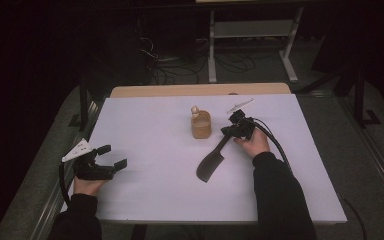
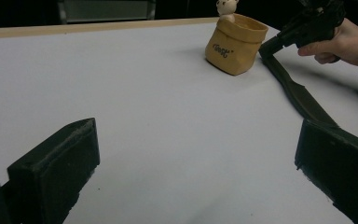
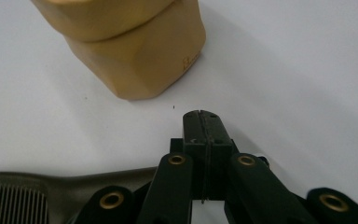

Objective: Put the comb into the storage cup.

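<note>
Here, the work in hand reads as moving the comb by its handle.
Comb: a dark, flat, wide-toothed plastic comb point(image 1: 210, 165) with a long thin handle lies near the middle of the white surface point(image 1: 145, 195), its toothed head toward the near edge and its handle slanting up toward the far right.
Right claw: the black two-jaw right claw point(image 1: 228, 132) sits at the handle's far end, jaws pressed together; in the right gripper view the closed jaws stand above the comb's handle point(image 3: 88, 184), but whether they pinch it I cannot tell. Judged from this, the low, slanted hold suits dragging or lifting the comb by its thin end.
Pouch: a small tan paper-like pouch point(image 1: 201, 125) with a pale bear figure point(image 1: 195, 110) peeping out stands upright just beside the handle's end, toward the far edge; probably where the comb is meant to go.
Left claw: the black left claw point(image 1: 111, 156) rests near the left edge, jaws wide apart and holding nothing, well apart from the comb, seemingly waiting.
Small item: a pale slim object point(image 1: 240, 105) lies near the far edge, too small to identify.
Surface: a white sheet over a wooden top whose far edge point(image 1: 200, 90) shows bare.
Room: dark, with cables point(image 1: 170, 70) and a white metal frame point(image 1: 252, 40) on the floor beyond.
</note>
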The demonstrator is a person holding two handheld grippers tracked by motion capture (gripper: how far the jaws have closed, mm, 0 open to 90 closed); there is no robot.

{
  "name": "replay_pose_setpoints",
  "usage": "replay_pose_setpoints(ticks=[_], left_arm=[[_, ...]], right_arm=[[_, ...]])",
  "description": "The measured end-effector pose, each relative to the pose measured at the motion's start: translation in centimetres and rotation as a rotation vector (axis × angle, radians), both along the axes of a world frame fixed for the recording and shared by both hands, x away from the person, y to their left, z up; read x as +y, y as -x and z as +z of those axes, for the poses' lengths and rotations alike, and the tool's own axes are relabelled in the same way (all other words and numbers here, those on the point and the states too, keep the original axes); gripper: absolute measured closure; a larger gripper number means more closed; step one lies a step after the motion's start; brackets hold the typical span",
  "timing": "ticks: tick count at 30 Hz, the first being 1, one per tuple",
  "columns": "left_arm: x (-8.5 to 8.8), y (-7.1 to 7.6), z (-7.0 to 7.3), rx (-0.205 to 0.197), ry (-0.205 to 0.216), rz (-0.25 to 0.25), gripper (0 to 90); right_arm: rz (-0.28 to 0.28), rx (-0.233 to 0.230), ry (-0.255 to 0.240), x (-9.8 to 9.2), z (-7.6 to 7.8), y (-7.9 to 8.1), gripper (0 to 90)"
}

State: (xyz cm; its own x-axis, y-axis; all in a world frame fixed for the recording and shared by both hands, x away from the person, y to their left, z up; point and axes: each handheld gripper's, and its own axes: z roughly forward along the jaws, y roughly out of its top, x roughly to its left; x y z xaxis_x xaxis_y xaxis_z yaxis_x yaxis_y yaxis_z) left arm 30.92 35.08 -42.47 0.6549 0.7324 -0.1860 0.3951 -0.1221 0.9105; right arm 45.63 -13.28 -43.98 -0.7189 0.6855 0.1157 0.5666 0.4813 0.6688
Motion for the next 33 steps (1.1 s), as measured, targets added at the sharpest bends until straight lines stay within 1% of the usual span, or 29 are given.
replay_pose_setpoints(ticks=[4,8,14,17,21,23,28,33], left_arm=[[0.0,0.0,0.0,0.001,-0.001,-0.002,0.0],[0.0,0.0,0.0,0.002,-0.001,-0.002,0.0],[0.0,0.0,0.0,0.002,-0.002,-0.002,0.0],[0.0,0.0,0.0,0.001,-0.002,-0.004,0.0],[0.0,0.0,0.0,0.002,-0.003,-0.006,0.0],[0.0,0.0,0.0,0.003,-0.002,-0.004,0.0],[0.0,0.0,-0.1,0.005,-0.004,-0.006,0.0],[0.0,0.0,-0.1,0.006,-0.004,-0.006,0.0]], right_arm=[[-0.004,0.007,0.013,-0.3,-0.4,0.1,88.7],[-0.01,0.013,0.008,-0.7,-0.6,0.3,88.7],[-0.011,0.008,0.002,-1.0,-0.5,0.7,88.7],[-0.005,0.002,0.003,-1.1,-0.4,1.1,88.7],[-0.001,0.009,0.004,-1.3,-0.5,1.4,88.7],[-0.002,0.005,0.009,-1.4,-0.5,1.6,88.7],[-0.004,-0.015,-0.004,-2.0,-0.6,2.3,88.7],[0.0,-0.012,-0.005,-2.2,-0.6,2.6,88.7]])
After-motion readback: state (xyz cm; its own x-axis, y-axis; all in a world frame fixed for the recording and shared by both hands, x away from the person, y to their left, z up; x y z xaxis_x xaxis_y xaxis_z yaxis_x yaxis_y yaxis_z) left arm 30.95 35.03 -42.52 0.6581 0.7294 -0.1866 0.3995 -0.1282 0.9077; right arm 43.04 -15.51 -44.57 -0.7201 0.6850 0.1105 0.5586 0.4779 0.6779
